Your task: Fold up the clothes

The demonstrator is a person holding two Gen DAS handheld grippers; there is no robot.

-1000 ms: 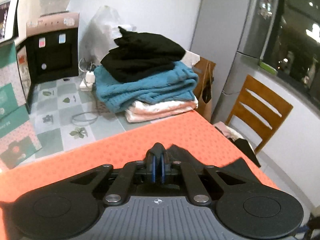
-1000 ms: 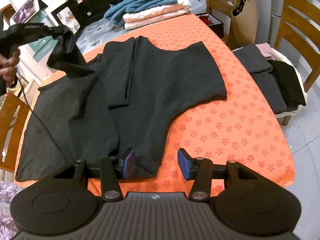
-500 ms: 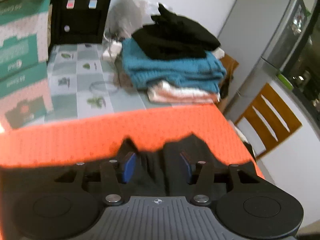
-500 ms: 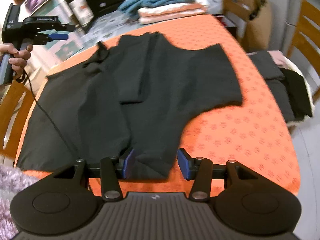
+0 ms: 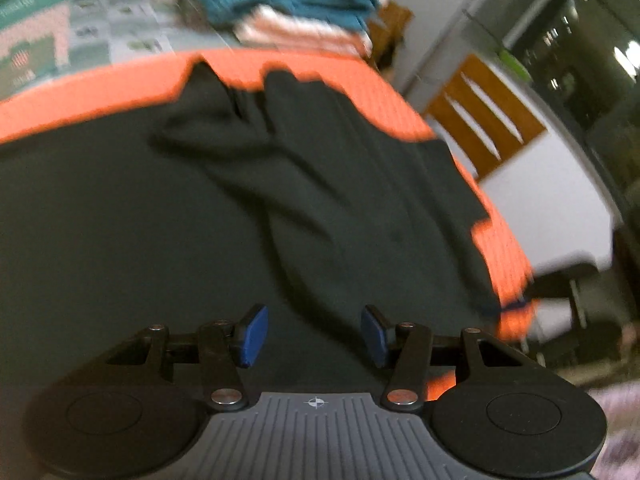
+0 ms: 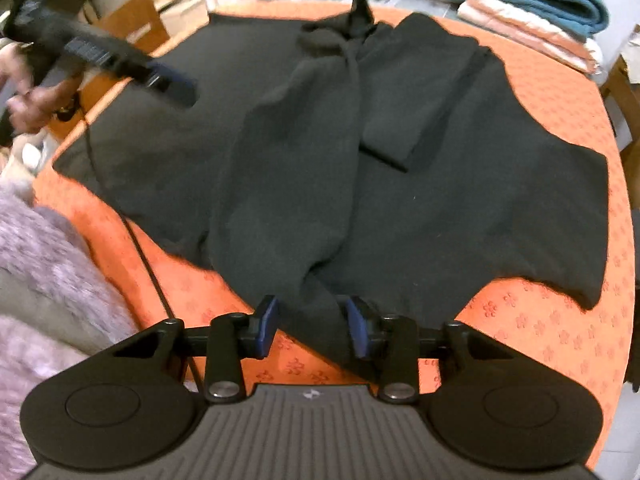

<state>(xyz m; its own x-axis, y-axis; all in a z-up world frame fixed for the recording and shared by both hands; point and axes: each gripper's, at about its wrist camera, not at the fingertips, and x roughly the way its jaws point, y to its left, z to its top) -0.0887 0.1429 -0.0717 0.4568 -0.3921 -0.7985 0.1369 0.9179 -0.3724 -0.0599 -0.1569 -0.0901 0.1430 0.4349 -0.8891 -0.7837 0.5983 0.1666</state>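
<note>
Between the 2 blue pads of the right gripper (image 6: 313, 326) lies the near hem of the black garment (image 6: 400, 184); its jaws have just been closing around that fold, though whether the pads already press it I cannot tell. Beyond it the garment spreads flat over the orange table cover (image 6: 540, 320). Ahead and to its left, the left gripper (image 5: 314, 334) hangs with jaws spread above the cloth, empty.
</note>
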